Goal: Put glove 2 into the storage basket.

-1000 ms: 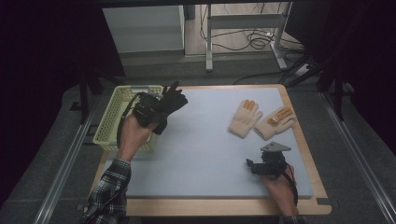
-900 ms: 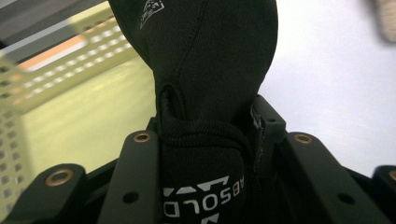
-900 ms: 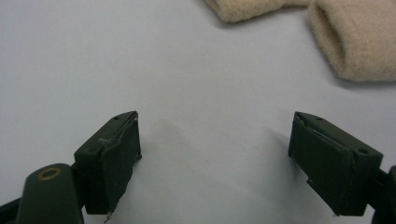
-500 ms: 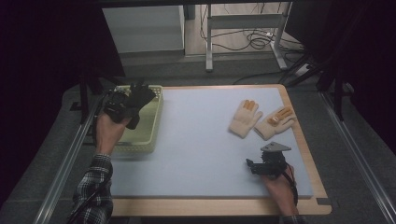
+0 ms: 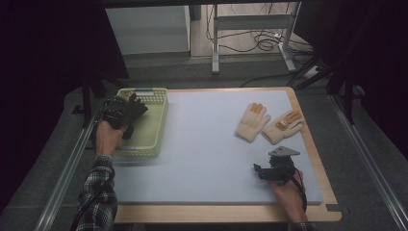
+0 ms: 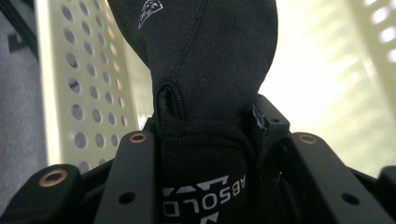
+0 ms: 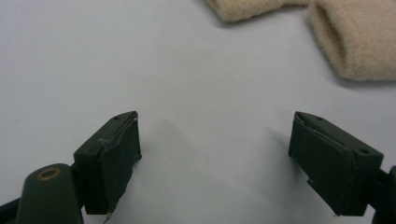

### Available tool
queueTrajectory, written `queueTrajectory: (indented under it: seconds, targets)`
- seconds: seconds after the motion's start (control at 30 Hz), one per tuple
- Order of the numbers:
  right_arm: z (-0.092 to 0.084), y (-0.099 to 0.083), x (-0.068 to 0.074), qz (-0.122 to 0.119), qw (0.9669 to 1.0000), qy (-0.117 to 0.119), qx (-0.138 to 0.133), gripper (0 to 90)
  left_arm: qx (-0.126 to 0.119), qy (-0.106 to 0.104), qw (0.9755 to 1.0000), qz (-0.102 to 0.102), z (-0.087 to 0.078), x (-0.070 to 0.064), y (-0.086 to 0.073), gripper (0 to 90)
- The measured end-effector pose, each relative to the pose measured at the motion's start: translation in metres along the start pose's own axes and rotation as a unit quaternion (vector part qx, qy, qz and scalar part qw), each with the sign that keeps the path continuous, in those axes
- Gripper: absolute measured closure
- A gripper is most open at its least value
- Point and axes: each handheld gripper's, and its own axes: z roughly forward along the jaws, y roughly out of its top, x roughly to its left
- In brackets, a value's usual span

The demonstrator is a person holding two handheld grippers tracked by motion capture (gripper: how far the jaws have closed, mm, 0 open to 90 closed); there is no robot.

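A black glove point(image 5: 135, 108) with white lettering hangs from my left gripper point(image 5: 126, 111), which is shut on its cuff over the pale green perforated basket point(image 5: 159, 126) at the table's left edge. In the left gripper view the glove point(image 6: 205, 56) bulges between the jaws, with the basket's holed wall point(image 6: 88, 84) behind it. My right gripper point(image 5: 256, 170) rests low on the blue mat near the front right, its jaws wide apart with nothing between them point(image 7: 215, 154). Two beige gloves point(image 5: 252, 121) point(image 5: 284, 126) lie side by side beyond it, and their cuffs point(image 7: 348, 39) point(image 7: 243, 8) show in the right gripper view.
The light blue mat point(image 5: 202, 144) covers most of the wooden table point(image 5: 216, 214). The basket sits at the mat's left side. A metal rail point(image 5: 62, 178) runs along the table's left, and a desk frame and cables stand on the floor behind.
My left hand has carried the black glove leftward and down, from beside the basket's right rim to over its inside. The right gripper and the beige gloves have stayed put.
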Motion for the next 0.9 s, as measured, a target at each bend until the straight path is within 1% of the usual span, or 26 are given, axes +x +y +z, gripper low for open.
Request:
queueTrajectory:
  seconds: [0.1,0.2,0.3,0.37,0.4,0.47,0.5,0.53,0.57,0.6,0.63,0.67,0.7,0.77,0.83,0.87,0.9]
  targets:
    - [0.0,0.0,0.0,0.001,1.0,0.001,0.0,16.1,0.022,0.011,0.9997,-0.003,0.01,0.001,0.003,59.4]
    - [0.0,0.0,0.0,0.001,1.0,0.001,0.0,16.1,0.033,0.014,0.9994,-0.005,0.017,0.002,0.005,58.5]
    - [0.0,0.0,0.0,0.001,1.0,0.001,0.0,16.1,0.055,0.024,0.9982,0.0,0.027,0.001,0.006,53.5]
    - [0.0,0.0,0.0,0.001,1.0,0.001,0.0,16.1,0.077,0.034,0.9964,0.004,0.033,0.001,0.006,42.7]
    - [0.0,0.0,0.0,0.001,1.0,0.001,0.0,16.2,0.082,0.034,0.9961,0.001,0.035,0.002,0.006,35.8]
    - [0.0,0.0,0.0,0.001,1.0,0.001,0.0,16.1,0.086,0.027,0.9959,-0.002,0.035,0.003,0.007,25.7]
    - [0.0,0.0,0.0,0.001,1.0,0.001,0.0,16.1,0.092,0.021,0.9955,-0.005,0.035,0.003,0.007,20.3]
    - [0.0,0.0,0.0,0.001,1.0,0.001,0.0,16.1,0.094,0.021,0.9953,-0.002,0.035,0.003,0.007,13.2]
    - [0.0,0.0,0.0,0.001,1.0,0.001,0.0,16.2,0.094,0.017,0.9954,0.003,0.033,0.003,0.007,6.8]
    - [0.0,0.0,0.0,0.001,1.0,0.001,0.0,16.1,0.087,0.017,0.9961,0.005,0.029,0.002,0.007,5.9]
    - [0.0,0.0,0.0,0.001,1.0,0.001,0.0,16.2,0.081,0.016,0.9966,0.004,0.026,0.002,0.007,2.9]
    - [0.0,0.0,0.0,0.001,1.0,0.001,0.0,16.1,0.071,0.011,0.9974,0.005,0.022,0.002,0.007,2.5]
    - [0.0,0.0,0.0,0.001,1.0,0.001,0.0,16.1,0.065,0.002,0.9979,0.007,0.018,0.002,0.007,2.2]
    - [0.0,0.0,0.0,0.001,1.0,0.001,0.0,16.2,0.044,-0.02,0.9988,0.009,0.009,0.003,0.005,1.4]
    - [0.0,0.0,0.0,0.001,1.0,0.001,0.0,16.1,0.026,-0.036,0.999,0.008,0.002,0.004,0.004,1.1]
    - [0.0,0.0,0.0,0.001,1.0,0.001,0.0,16.2,0.007,-0.048,0.9988,0.008,-0.003,0.004,0.002,1.1]
    - [0.0,0.0,0.0,0.001,1.0,0.001,0.0,16.2,-0.004,-0.054,0.9985,0.007,-0.006,0.004,0.002,1.2]
